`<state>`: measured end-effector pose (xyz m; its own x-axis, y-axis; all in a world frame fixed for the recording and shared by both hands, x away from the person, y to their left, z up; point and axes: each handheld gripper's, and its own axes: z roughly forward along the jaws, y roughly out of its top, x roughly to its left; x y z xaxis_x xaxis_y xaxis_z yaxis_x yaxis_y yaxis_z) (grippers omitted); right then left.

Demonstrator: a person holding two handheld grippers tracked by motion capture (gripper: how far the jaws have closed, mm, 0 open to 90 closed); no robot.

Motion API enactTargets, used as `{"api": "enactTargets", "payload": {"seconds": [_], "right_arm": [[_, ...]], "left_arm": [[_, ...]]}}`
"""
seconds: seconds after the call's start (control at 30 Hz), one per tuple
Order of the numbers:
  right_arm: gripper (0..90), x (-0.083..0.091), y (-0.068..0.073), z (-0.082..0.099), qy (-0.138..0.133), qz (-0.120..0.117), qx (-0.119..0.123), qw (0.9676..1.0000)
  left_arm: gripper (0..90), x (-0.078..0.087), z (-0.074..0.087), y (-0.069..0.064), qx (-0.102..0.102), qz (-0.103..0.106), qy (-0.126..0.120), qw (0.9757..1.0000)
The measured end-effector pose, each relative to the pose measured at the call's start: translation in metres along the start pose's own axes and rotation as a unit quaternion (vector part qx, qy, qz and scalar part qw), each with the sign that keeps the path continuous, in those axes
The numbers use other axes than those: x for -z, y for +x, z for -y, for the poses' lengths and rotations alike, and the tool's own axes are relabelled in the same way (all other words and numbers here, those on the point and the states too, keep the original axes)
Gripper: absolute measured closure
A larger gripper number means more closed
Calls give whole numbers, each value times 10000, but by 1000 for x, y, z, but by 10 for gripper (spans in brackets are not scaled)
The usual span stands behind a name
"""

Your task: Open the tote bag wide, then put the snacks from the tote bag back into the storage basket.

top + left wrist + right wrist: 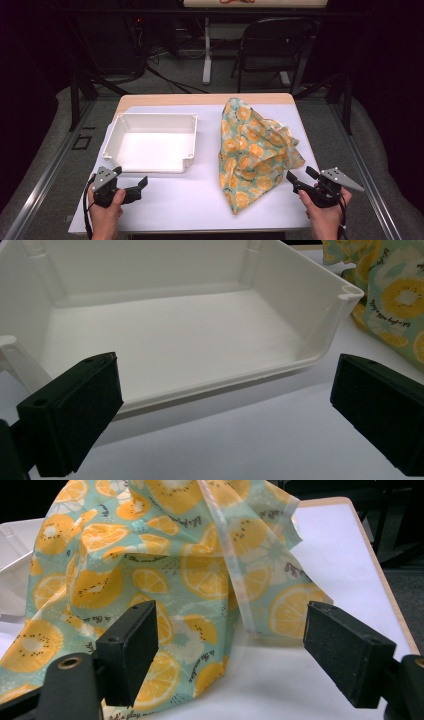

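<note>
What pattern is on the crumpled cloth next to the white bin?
Orange citrus slices on pale teal; the cloth shows best in the right gripper view.

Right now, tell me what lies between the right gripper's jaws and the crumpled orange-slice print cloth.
Nothing: bare white table surface separates the open right gripper from the crumpled orange-slice print cloth, seen in the right gripper view.

On the table (pixel 165 205) before you, the tray (pixel 150 142) sits at eleven o'clock and the crumpled cloth (pixel 252 152) at one o'clock, just beside it. Your left gripper (pixel 131 186) rests at seven o'clock, your right gripper (pixel 300 177) at five.
</note>
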<state>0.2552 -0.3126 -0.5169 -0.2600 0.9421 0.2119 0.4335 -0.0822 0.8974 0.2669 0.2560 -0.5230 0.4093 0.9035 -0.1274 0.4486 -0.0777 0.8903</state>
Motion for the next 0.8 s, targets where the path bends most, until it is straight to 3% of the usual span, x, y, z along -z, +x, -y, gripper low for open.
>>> {"api": "enactTargets", "payload": {"seconds": [0.3, 0.47, 0.63, 0.8], "right_arm": [[173, -4, 8, -28, -249, -72, 75, 9996], [132, -14, 13, -51, -314, -187, 154, 9992], [72, -37, 16, -75, -313, -199, 256, 9990], [26, -61, 24, -95, -193, -391, 251, 9987]], "left_arm": [[11, -4, -6, -10, -141, 64, -35, 9999], [16, -6, -8, -14, -202, 107, -22, 9997], [23, -10, -9, -19, -263, 192, 90, 9994], [28, -16, -13, -25, -371, 278, 150, 9988]]}}
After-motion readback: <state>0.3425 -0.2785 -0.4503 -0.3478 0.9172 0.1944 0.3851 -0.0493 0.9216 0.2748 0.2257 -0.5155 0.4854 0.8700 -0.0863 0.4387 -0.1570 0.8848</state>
